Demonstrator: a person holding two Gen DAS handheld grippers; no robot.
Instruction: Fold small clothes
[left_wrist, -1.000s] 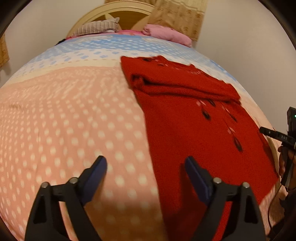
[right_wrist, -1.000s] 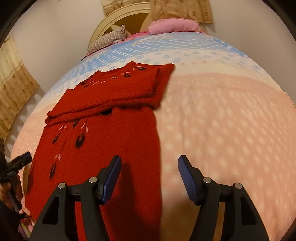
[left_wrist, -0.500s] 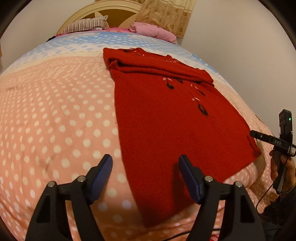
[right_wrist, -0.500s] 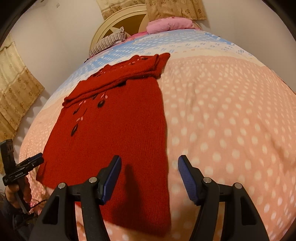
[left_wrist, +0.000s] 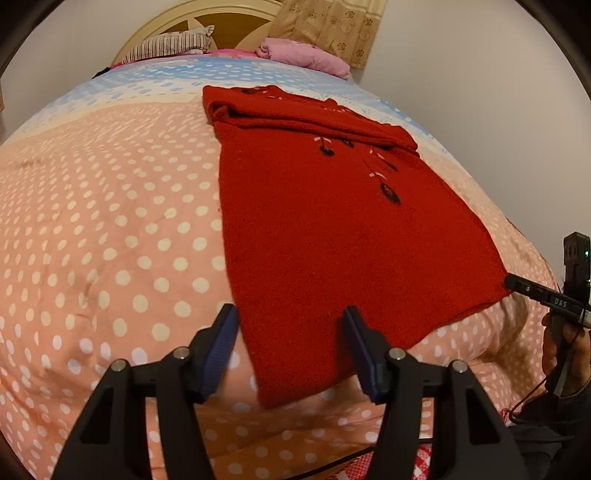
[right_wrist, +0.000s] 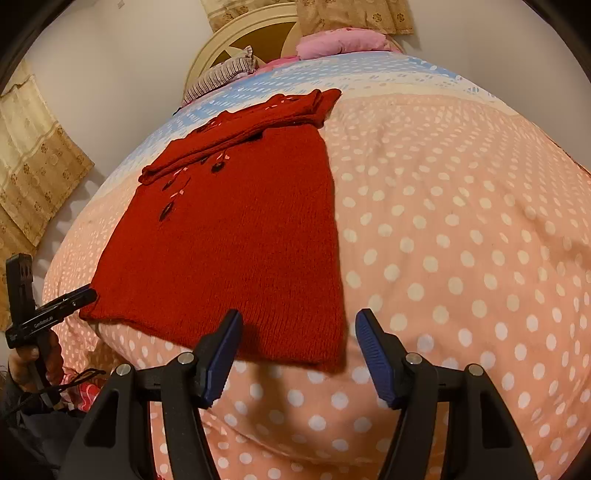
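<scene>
Lying flat on the bed cover (left_wrist: 110, 229) is a red sweater (left_wrist: 332, 229). The cover is pink with white dots, and it turns blue farther back. The sleeves of the sweater look folded across its top part, near the pillows (left_wrist: 173, 46). The bottom edge is close to both grippers.

On the left side, the left gripper (left_wrist: 290, 354) hangs just over the near left corner of the bottom edge. Its two blue pads (left_wrist: 221, 347) are wide apart and hold nothing. Red cloth shows in the gap between them.

On the right side, the right gripper (right_wrist: 299, 354) sits just above the other bottom corner. It is wide open too, and it is empty. The corner of the sweater (right_wrist: 325, 354) shows in the gap between its pads.

I think the next step is to grab the bottom edge and fold it up toward the top. To do it well, each gripper should go down onto its own corner and pinch only the sweater, not the bed cover under it. Both should close at about the same time. Then both should lift together and move the same way, so the fold comes out straight and the sides line up. The cloth looks thick and soft, so a good firm bite may help it not slip out.
</scene>
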